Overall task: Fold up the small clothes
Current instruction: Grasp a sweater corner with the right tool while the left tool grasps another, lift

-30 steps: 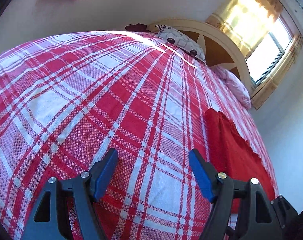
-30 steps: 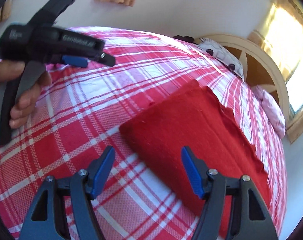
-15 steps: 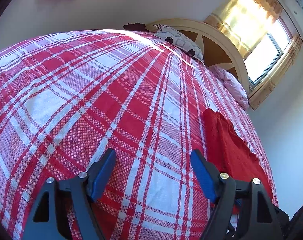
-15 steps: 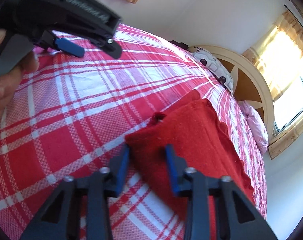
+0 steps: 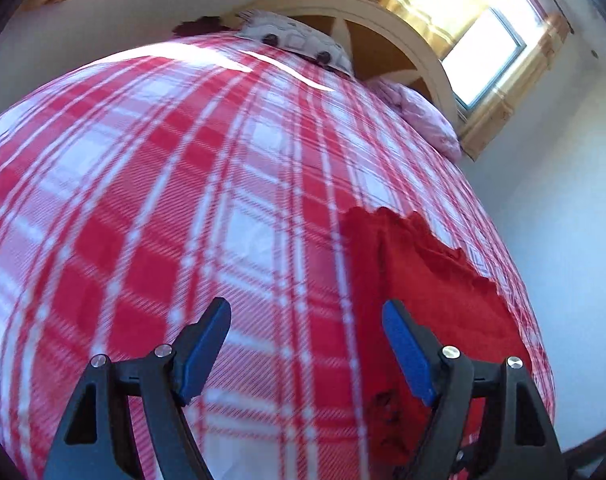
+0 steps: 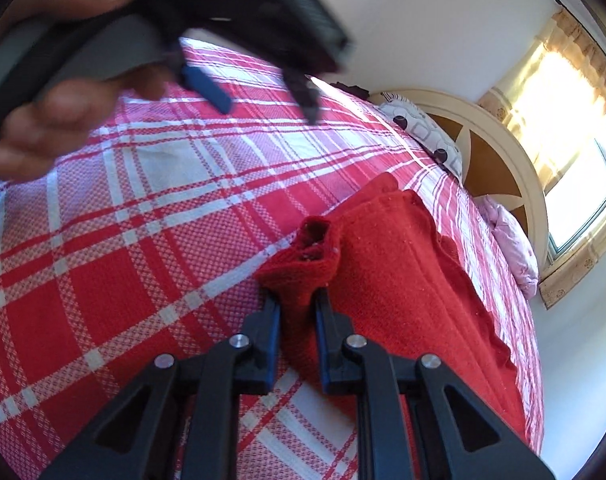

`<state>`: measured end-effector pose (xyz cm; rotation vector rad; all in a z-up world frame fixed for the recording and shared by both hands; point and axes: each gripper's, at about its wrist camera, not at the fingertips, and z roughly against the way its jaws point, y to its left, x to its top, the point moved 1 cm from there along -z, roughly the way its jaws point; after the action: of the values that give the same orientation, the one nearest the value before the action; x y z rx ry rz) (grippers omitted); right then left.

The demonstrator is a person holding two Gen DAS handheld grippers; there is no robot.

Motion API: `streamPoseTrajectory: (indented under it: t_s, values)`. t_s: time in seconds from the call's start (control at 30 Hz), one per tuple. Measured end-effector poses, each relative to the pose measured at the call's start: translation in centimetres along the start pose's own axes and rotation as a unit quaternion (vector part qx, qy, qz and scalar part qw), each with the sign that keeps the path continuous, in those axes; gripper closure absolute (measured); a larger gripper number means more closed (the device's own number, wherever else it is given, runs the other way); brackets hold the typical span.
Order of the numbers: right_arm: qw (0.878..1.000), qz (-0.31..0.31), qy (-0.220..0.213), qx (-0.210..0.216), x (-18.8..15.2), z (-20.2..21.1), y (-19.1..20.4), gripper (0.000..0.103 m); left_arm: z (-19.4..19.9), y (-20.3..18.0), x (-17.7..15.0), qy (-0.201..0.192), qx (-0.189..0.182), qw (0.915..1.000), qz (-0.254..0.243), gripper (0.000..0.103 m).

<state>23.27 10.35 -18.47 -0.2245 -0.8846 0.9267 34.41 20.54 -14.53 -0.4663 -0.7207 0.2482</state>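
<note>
A red knitted garment (image 6: 403, 280) lies flat on the checked bedspread (image 6: 103, 240). My right gripper (image 6: 297, 298) is closing its jaws on the garment's near left corner (image 6: 311, 256), which is bunched up between the pads. In the left wrist view the same garment (image 5: 435, 280) lies to the right, its left edge running under my right blue pad (image 5: 403, 344). My left gripper (image 5: 305, 308) hangs open above the bedspread (image 5: 143, 200) with nothing between its fingers. It also shows blurred at the upper left of the right wrist view, held by a hand (image 6: 55, 120).
A cream and brown headboard (image 6: 491, 152) stands at the far end with a patterned pillow (image 6: 427, 136) and a pink pillow (image 6: 515, 248) against it. A bright window (image 5: 487, 52) with curtains is beyond. The white wall (image 5: 575, 220) runs close along the bed's right side.
My right gripper came down and closed on the garment's near corner, bunching it. My left gripper swept across the bed toward the garment and stayed open.
</note>
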Motion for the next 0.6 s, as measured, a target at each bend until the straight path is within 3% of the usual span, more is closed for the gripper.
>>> streamPoseTrajectory:
  t_s: [0.37, 0.5, 0.6]
  values:
    - [1.000, 0.003, -0.005, -0.008, -0.1, 0.0, 0.5, 0.086, -6.7, -3.0, 3.9, 0.072, -0.042, 0.9964, -0.016, 0.024]
    - [1.000, 0.000, -0.007, -0.006, -0.1, 0.1, 0.6, 0.086, -7.9, -3.2, 4.2, 0.097, -0.066, 0.9930, -0.013, 0.024]
    - [1.000, -0.002, -0.008, -0.005, -0.1, 0.1, 0.6, 0.086, -9.0, -3.1, 4.1, 0.111, -0.062, 0.9918, -0.014, 0.024]
